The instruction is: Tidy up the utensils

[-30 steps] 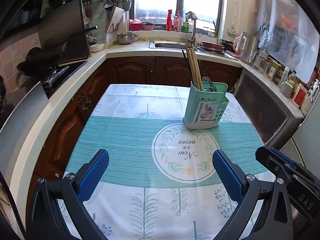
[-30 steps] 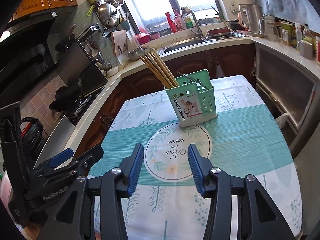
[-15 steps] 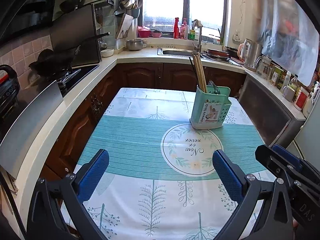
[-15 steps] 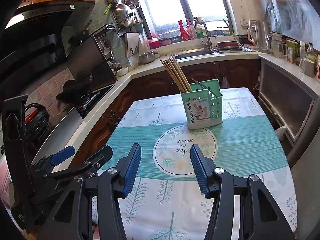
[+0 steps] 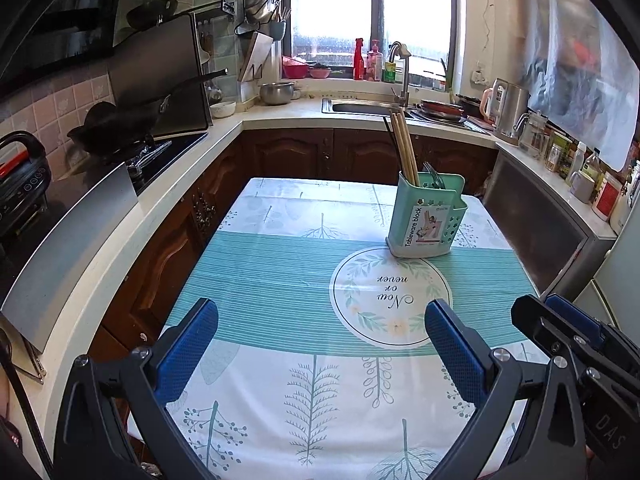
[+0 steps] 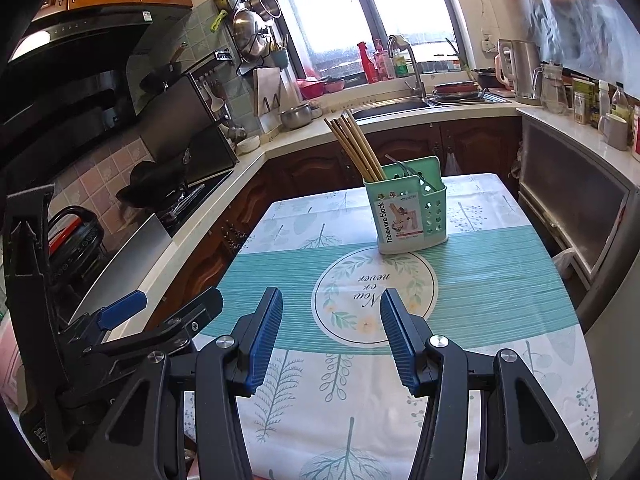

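A mint-green utensil holder (image 5: pixel 426 218) labelled "Tableware block" stands upright on the table, far centre right; it also shows in the right wrist view (image 6: pixel 408 210). Wooden chopsticks (image 5: pixel 404 148) stand in its left compartment and metal forks (image 5: pixel 434 176) in the right; the chopsticks (image 6: pixel 358 148) lean left in the right wrist view. My left gripper (image 5: pixel 320 340) is open and empty above the table's near part. My right gripper (image 6: pixel 330 330) is open and empty, well short of the holder. The left gripper's body (image 6: pixel 132 328) shows at the right view's left.
The table wears a teal and white cloth (image 5: pixel 280 280) with a round print. A counter with a stove and wok (image 5: pixel 116 128) runs along the left, a sink (image 5: pixel 360 106) at the back, a kettle and jars (image 5: pixel 508 108) on the right counter.
Both grippers have drawn back and risen away from the holder, which now looks smaller and farther. Both stay open and empty.
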Available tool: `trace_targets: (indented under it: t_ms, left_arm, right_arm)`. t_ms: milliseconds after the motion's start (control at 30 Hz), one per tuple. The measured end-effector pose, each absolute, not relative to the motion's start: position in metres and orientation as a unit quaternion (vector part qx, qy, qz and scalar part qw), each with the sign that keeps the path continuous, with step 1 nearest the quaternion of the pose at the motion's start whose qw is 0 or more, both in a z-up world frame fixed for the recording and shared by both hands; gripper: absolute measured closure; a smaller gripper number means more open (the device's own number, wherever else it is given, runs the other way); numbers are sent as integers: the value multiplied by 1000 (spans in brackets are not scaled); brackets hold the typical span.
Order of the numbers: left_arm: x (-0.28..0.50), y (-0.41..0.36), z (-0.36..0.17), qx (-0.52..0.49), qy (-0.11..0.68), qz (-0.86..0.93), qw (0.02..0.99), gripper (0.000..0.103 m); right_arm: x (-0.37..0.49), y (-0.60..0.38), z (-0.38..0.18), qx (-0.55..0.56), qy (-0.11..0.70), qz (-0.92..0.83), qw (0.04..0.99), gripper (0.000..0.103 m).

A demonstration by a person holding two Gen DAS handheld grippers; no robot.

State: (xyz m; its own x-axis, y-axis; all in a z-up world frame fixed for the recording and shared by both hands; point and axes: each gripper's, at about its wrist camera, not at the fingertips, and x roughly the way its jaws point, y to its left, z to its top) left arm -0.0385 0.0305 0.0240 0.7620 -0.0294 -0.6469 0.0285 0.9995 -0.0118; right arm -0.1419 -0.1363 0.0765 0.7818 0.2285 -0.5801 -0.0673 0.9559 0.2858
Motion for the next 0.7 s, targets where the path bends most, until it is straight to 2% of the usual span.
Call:
trace_targets:
  t_ms: [700]
  left_arm:
    - [-42,28,24,2,352,-13,936,1]
  right_arm:
    - [-140,-143,71,137,327,79,932,51]
